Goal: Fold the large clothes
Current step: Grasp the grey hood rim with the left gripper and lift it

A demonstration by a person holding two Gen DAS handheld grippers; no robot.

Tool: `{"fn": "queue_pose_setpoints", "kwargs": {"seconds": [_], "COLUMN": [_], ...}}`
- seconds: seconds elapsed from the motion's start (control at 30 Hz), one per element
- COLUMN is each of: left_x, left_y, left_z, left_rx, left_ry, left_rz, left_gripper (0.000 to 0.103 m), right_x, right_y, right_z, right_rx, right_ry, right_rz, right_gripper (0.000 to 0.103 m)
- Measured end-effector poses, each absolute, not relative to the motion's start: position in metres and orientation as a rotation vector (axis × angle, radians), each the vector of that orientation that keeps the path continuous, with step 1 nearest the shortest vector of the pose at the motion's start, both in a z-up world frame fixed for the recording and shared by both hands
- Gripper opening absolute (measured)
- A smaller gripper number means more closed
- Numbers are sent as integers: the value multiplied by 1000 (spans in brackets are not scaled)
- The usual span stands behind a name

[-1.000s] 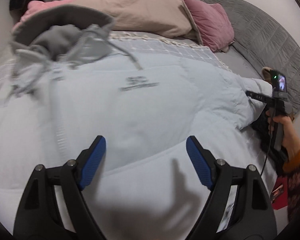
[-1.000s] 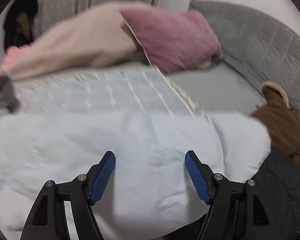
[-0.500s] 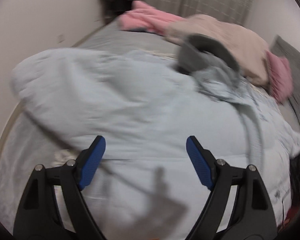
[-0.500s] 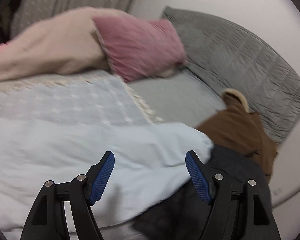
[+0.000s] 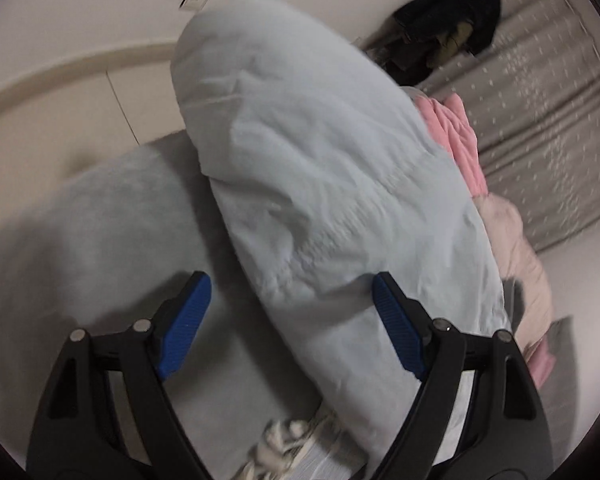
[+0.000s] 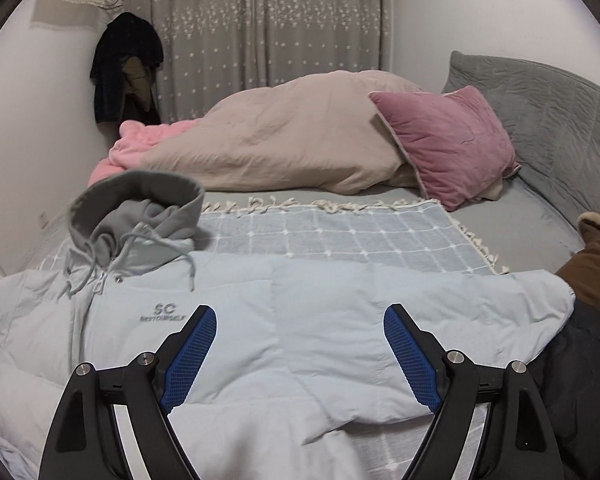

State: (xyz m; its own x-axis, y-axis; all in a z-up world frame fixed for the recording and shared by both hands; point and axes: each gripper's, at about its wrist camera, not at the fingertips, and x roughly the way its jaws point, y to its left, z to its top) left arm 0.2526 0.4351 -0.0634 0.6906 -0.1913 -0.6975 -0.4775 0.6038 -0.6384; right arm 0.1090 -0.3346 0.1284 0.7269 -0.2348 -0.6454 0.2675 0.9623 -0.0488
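Observation:
A light blue puffer jacket (image 6: pixel 300 320) with a grey hood (image 6: pixel 140 204) lies spread front-up across the bed, hood at the left, one sleeve reaching right. My right gripper (image 6: pixel 300 310) hovers above its chest, jaws opening, nothing between the pads. In the left wrist view the jacket's other sleeve (image 5: pixel 320 184) runs diagonally away toward the wall. My left gripper (image 5: pixel 289 280) stands over the near part of that sleeve with jaws closing. The sleeve lies between the fingers, close to the right pad (image 5: pixel 398 332), and the pads do not press on it.
A checked fringed throw (image 6: pixel 340 236) lies under the jacket. Behind are a beige duvet (image 6: pixel 284 140), pink blanket (image 6: pixel 140 140), pink pillow (image 6: pixel 448 140) and grey headboard (image 6: pixel 548 96). Brown (image 6: pixel 592 264) and dark (image 6: pixel 580 380) garments lie right. Dark clothes (image 6: pixel 124 68) hang by the curtain.
The left view swung and rolled from the jacket's chest to its left sleeve by the wall. The right view pulled back from the right sleeve to the whole jacket, and its jaws stand wider.

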Motion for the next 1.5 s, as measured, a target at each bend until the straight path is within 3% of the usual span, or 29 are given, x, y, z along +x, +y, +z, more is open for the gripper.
{"fn": "queue_pose_setpoints", "kwargs": {"seconds": [0.03, 0.1, 0.17, 0.33, 0.43, 0.53, 0.63, 0.7, 0.87, 0.97, 1.13, 1.3, 1.5], "left_x": [258, 265, 266, 209, 183, 172, 157, 154, 171, 200, 313, 398, 459], "left_y": [438, 435, 421, 375, 366, 366, 342, 325, 277, 259, 191, 114, 56], "left_z": [-75, -87, -72, 13, 8, -24, -7, 20, 84, 106, 102, 94, 68], "left_rx": [-1011, -1124, -1060, -750, -782, -888, -775, -693, -509, -403, -243, -73, 61], "left_ry": [809, 802, 780, 546, 656, 819, 795, 715, 547, 558, 793, 806, 828], "left_rz": [173, 146, 169, 349, 567, 668, 714, 720, 614, 451, 104, -3, -21], "left_gripper": [67, 11, 5, 4, 7, 20, 29, 64, 81, 86, 87, 87, 84], "right_x": [111, 113, 117, 120, 130, 142, 154, 163, 194, 218, 278, 342, 411], "right_y": [-330, -326, -325, -319, -319, -320, -317, -316, -310, -305, -307, -305, -282], "right_z": [125, 118, 113, 112, 115, 118, 122, 125, 132, 133, 127, 126, 118], "right_rx": [45, 45, 50, 28, 36, 85, 127, 137, 158, 148, 164, 211, -1], "right_ry": [715, 735, 752, 767, 783, 802, 831, 847, 882, 897, 945, 939, 862], "right_rz": [-275, -273, -264, -258, -246, -214, -136, -97, -36, -12, 14, 40, -15], "right_gripper": [87, 87, 87, 87, 87, 87, 87, 87, 87, 87, 87, 87, 87]}}
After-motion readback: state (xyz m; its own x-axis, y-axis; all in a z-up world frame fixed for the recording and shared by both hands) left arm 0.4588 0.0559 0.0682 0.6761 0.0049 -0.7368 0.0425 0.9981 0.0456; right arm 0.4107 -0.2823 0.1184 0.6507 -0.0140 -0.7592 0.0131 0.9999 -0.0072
